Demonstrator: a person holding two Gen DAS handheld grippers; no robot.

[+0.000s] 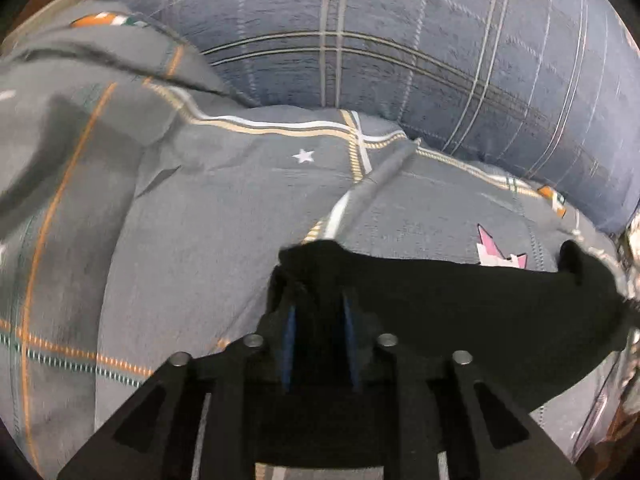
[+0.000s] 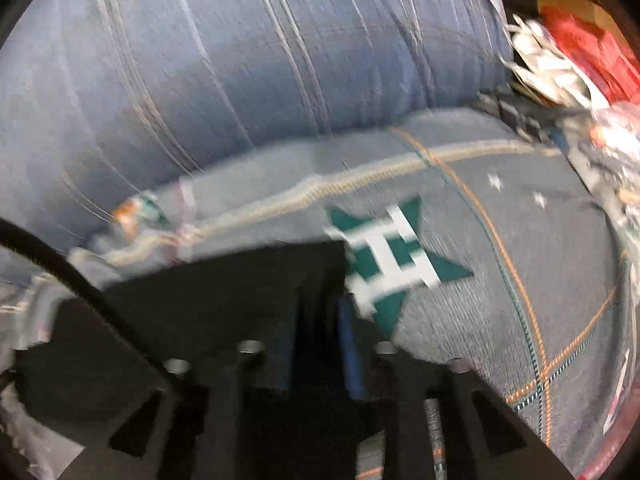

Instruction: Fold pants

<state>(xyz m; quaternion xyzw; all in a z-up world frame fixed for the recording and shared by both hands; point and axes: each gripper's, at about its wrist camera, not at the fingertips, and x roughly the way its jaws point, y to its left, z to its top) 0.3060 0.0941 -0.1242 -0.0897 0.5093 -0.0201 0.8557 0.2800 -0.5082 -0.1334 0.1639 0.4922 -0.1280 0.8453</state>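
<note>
Black pants [image 1: 460,312] are lying nearest the lens in both views, spreading over a grey bedsheet [image 1: 200,240] and filling the lower part of each picture. Behind them a blue checked pillow [image 1: 400,40] is bulging across the far side of the bed, resting against the sheet's edge. On the sheet, orange and white stripes are crossing, a green star [image 2: 384,264] is showing just beside the pants in the right view, and a pink star [image 1: 496,248] is peeking out at the fabric's far edge in the left view. At the far right of the right view, red and white clutter [image 2: 560,52] is sitting off the bed, too blurred to make out. Left gripper [image 1: 319,304] is pointing steeply down, its blue-padded jaws standing narrowly apart with a fold of the pants bunching between them; whether the pads are pressing on it cannot be told. Right gripper [image 2: 320,320] is likewise angling down over the pants' corner, jaws partly open with dark cloth between them, the grip unclear in the blur.
</note>
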